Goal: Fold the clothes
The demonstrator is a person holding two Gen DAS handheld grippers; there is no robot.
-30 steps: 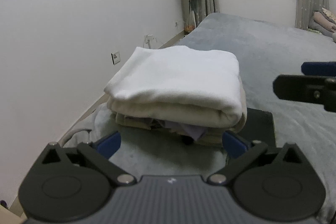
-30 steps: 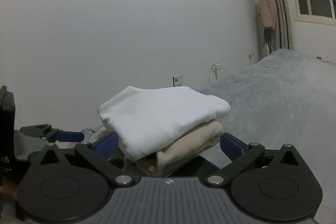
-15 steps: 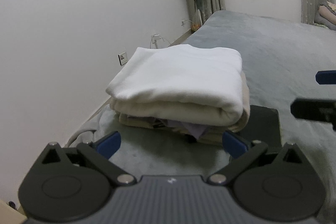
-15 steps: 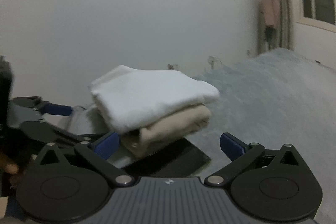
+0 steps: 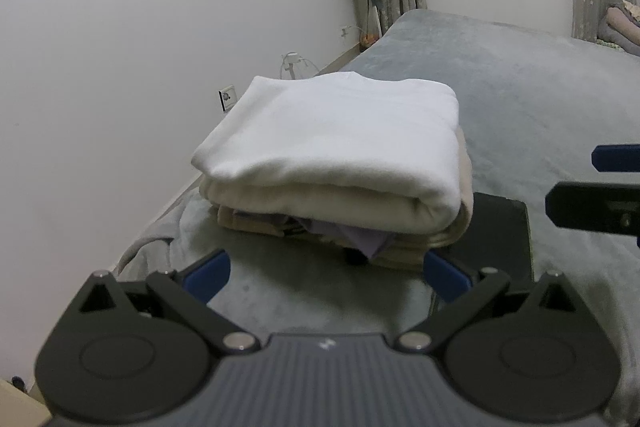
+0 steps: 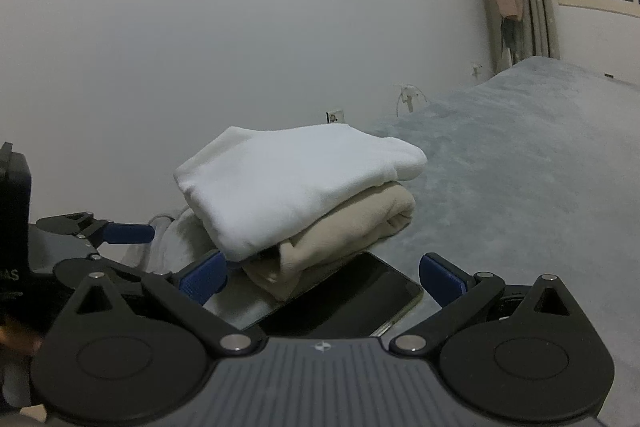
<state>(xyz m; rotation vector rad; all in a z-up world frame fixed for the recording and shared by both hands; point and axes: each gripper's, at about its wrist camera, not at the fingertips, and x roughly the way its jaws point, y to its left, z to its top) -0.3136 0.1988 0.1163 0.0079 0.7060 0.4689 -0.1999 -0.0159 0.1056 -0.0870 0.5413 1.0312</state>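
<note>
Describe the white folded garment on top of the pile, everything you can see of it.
The white garment is a soft, thick-looking cloth folded into a neat rectangle with rounded fold edges. It lies flat as the top layer of a pile, resting directly on a folded beige garment; a purple piece peeks out lower down. The pile sits on the grey bed cover near the wall. Neither the left tool nor the right tool touches it; both are open.

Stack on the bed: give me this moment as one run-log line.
stack: folded, white top over beige | on bed, edge over tablet | left gripper: open, empty | right gripper: open, empty
</note>
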